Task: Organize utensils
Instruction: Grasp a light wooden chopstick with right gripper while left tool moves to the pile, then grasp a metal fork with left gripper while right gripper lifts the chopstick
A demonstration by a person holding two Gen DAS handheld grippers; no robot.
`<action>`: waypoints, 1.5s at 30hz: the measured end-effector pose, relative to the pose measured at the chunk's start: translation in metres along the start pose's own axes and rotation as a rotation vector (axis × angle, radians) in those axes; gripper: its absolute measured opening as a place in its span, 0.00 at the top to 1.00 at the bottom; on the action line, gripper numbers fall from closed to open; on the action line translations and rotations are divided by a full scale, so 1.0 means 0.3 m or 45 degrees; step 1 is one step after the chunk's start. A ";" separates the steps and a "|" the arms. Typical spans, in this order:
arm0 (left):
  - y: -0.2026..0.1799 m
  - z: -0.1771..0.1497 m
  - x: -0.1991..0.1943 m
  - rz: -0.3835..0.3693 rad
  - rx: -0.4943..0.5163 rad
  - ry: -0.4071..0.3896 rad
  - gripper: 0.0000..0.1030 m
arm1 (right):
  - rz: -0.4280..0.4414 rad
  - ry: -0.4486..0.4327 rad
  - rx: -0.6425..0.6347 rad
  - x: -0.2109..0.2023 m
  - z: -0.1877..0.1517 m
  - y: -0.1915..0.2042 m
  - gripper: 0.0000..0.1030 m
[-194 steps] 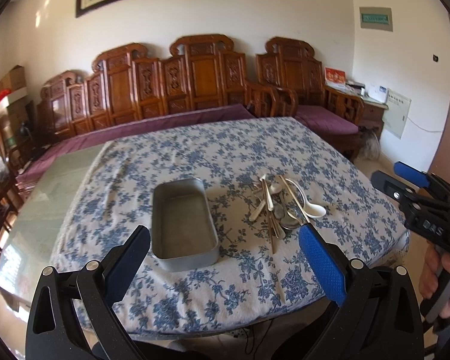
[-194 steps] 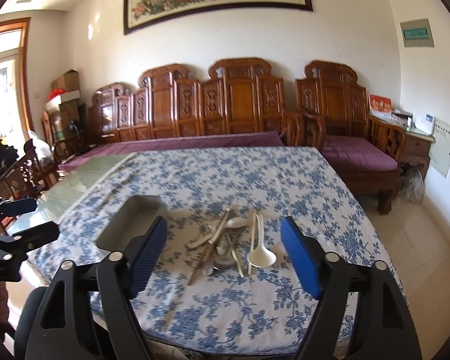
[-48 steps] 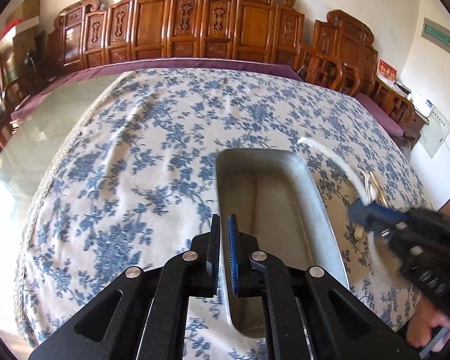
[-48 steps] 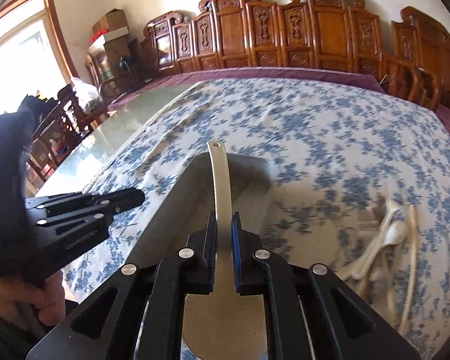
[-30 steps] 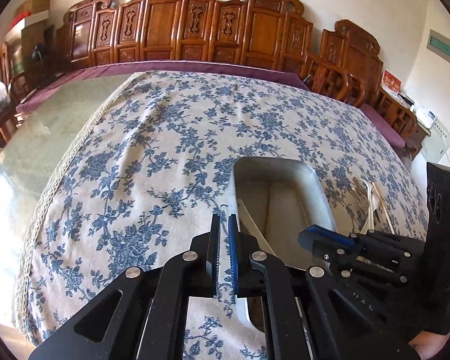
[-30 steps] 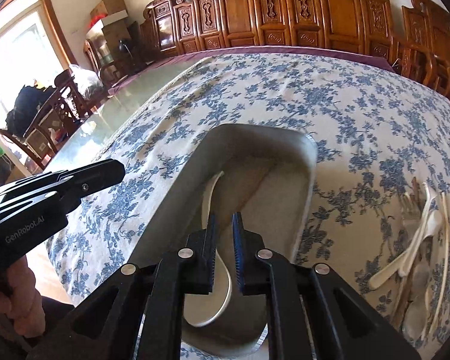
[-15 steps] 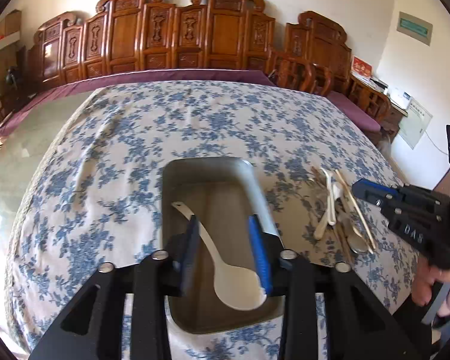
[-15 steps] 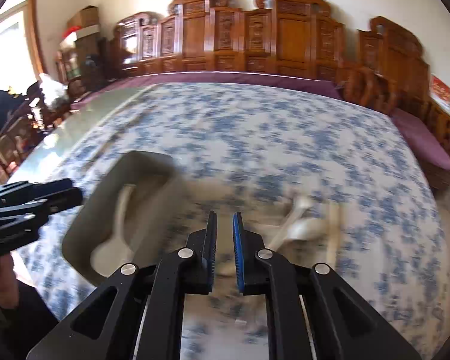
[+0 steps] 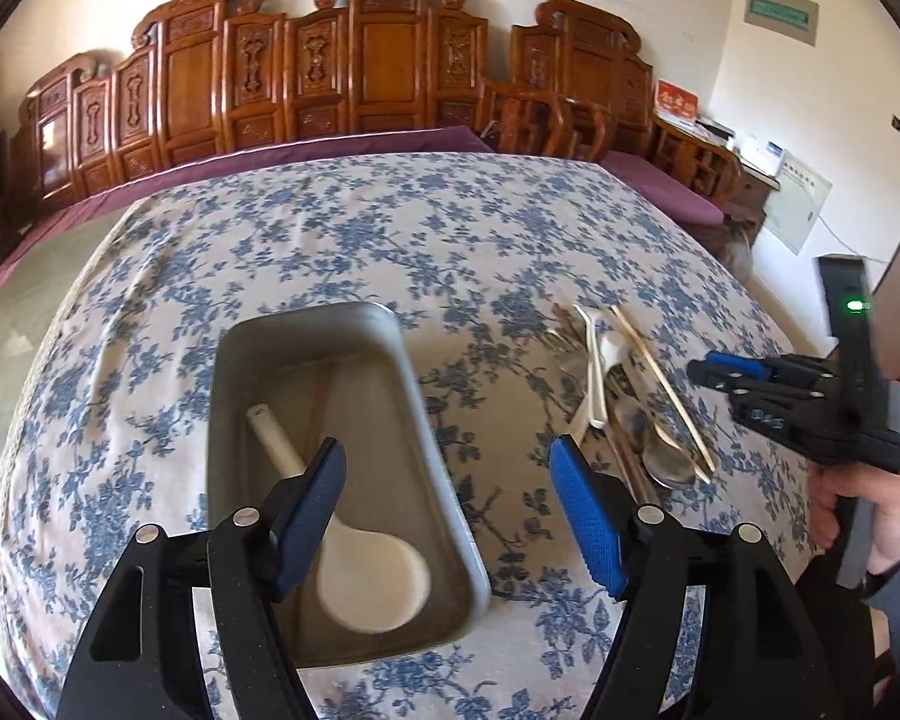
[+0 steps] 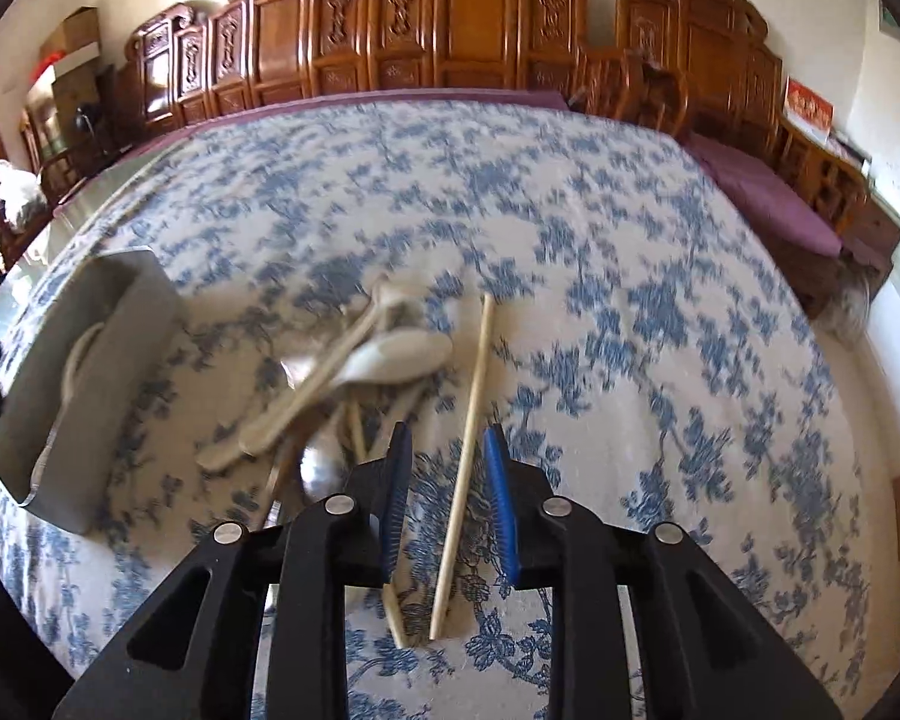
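Lengthwise, white spoon point(image 9: 354, 528) lies in tray point(image 9: 408, 372).

Only legible txt: "DAS" on right hand-held gripper point(image 9: 714, 367); wall signs too blurry.

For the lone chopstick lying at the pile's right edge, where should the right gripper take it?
Grip the chopstick at mid-shaft from above, right gripper jaws straddling it crosswise. It lies flat on the tablecloth, its right side free of the utensil pile.

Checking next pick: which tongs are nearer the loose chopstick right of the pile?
Right. The right tongs hang open astride the chopstick, not pressing it. The left tongs are open by the metal tray.
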State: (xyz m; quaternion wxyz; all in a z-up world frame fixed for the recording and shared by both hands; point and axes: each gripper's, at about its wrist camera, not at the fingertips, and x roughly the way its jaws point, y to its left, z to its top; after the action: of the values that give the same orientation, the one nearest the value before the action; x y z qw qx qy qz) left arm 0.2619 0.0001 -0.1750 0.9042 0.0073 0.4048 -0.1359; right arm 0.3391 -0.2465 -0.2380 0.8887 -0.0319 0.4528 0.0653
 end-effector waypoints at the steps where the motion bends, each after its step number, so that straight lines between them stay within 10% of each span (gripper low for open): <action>1: -0.009 0.000 0.003 -0.004 0.008 0.001 0.35 | 0.000 0.009 0.003 0.015 -0.004 -0.003 0.74; 24: -0.226 -0.012 0.168 0.010 0.164 0.155 0.35 | 0.016 0.028 -0.014 0.087 -0.074 -0.127 0.94; 45: -0.364 0.254 0.532 -0.077 0.177 0.275 0.81 | 0.157 0.003 0.112 0.109 -0.039 -0.212 0.94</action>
State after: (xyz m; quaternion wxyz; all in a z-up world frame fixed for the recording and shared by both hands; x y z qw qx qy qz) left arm 0.3914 -0.1529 -0.2303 0.8482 0.0724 0.4894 -0.1893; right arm 0.3579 -0.3079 -0.2715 0.8829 0.0349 0.4574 0.0998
